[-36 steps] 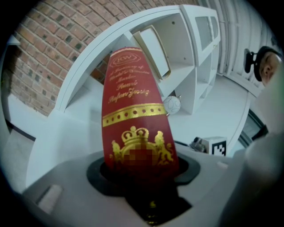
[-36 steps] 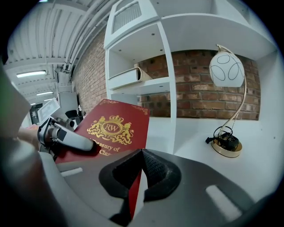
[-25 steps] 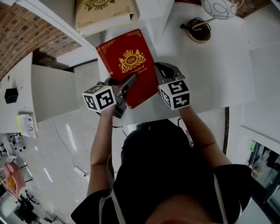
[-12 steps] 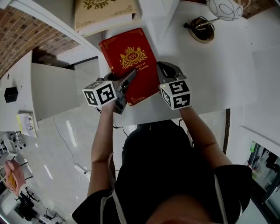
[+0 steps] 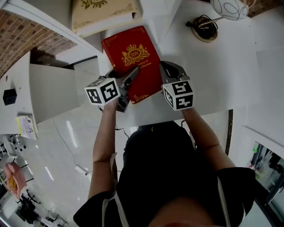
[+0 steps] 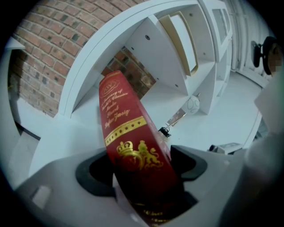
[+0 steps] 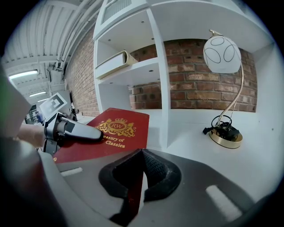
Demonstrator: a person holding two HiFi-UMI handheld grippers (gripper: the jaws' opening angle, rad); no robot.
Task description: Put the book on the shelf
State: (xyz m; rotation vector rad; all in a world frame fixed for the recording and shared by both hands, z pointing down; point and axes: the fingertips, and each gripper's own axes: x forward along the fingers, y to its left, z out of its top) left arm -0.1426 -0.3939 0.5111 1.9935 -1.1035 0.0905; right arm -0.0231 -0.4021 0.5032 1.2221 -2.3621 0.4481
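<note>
The book (image 5: 133,60) was bound in deep red and stamped with a gold crest, gold lettering and a gold border. A second book (image 5: 104,13), on the white shelf (image 7: 133,71) at far left, was cream with gold ornament. The desk (image 5: 230,75) was white, and the wall (image 5: 20,37) was laid in red-brown brick. The lamp (image 7: 222,53), far right, was given a white globe looped with thin dark lines above a gold base. Black-and-white square markers were carried on the grey left tool (image 6: 142,166) and right tool (image 7: 141,155).
</note>
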